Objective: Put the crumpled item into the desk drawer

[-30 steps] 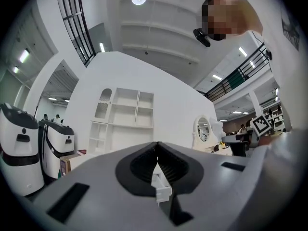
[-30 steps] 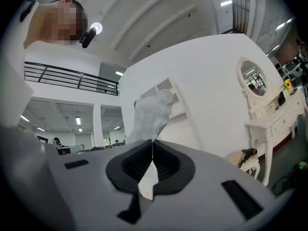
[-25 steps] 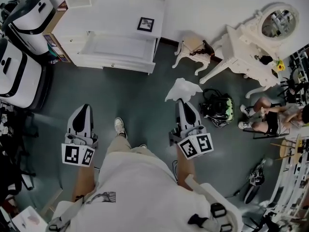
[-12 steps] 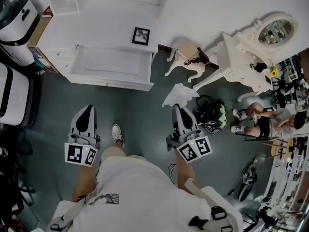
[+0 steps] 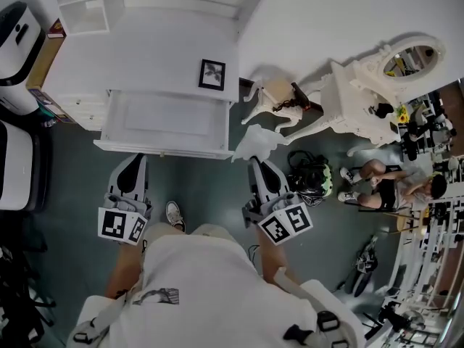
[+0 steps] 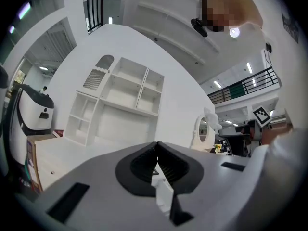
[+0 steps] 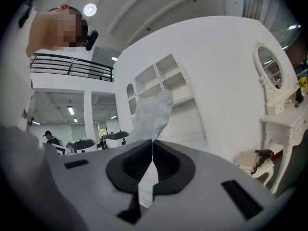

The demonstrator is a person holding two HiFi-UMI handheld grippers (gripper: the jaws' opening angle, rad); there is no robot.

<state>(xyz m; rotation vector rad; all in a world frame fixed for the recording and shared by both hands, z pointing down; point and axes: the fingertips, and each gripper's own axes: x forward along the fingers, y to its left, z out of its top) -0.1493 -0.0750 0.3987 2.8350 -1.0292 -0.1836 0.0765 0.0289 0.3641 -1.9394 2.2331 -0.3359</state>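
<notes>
A crumpled white item (image 5: 253,143) sticks out of my right gripper (image 5: 256,162), whose jaws are shut on it. In the right gripper view the crumpled item (image 7: 152,113) rises above the closed jaws of the right gripper (image 7: 152,144). The white desk (image 5: 145,56) stands straight ahead, its drawer (image 5: 168,115) pulled open with nothing seen inside. The item hangs just off the drawer's right front corner. My left gripper (image 5: 133,159) is near the drawer's front edge. In its own view the left gripper (image 6: 156,147) is shut with nothing held.
A small framed picture (image 5: 212,75) lies on the desk top. To the right are a white stool (image 5: 270,101), an ornate vanity with a mirror (image 5: 371,93), a black and green bag (image 5: 312,177) on the floor and a seated person (image 5: 383,182). White machines (image 5: 16,27) stand at the left.
The desk and its open drawer have come much nearer in the head view. Both grippers have moved forward towards it, the right one still carrying the crumpled item.
</notes>
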